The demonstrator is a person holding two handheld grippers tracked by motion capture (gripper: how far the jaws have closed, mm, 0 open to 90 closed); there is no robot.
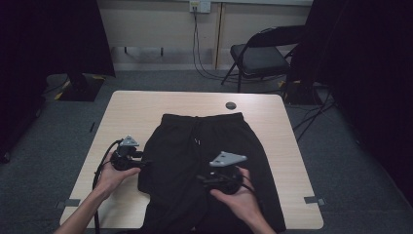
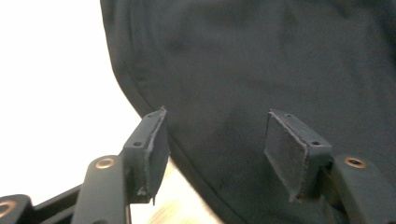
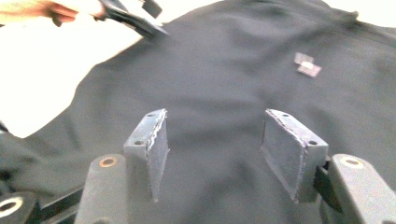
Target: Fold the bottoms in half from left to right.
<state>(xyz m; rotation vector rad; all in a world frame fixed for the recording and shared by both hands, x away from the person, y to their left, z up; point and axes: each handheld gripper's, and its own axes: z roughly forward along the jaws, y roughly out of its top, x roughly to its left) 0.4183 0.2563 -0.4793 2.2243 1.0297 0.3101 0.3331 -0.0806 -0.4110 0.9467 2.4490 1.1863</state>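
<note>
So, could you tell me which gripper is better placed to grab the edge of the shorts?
Probably the left gripper: its open jaws sit at the side edge of the shorts. The right gripper hovers over the middle.

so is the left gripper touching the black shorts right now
Cannot tell. In the left gripper view the left gripper has open jaws straddling the hem of the black shorts, but contact or a gap is not plain.

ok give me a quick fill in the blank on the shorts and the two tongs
1. The black shorts lie spread on a ____ table.
2. The left tongs sit at the shorts' ____ edge in the high view.
3. The right tongs have their jaws ____, with nothing clamped.
4. Beyond the table stands a folding ____.

Missing words: wooden; left; open; chair
</note>
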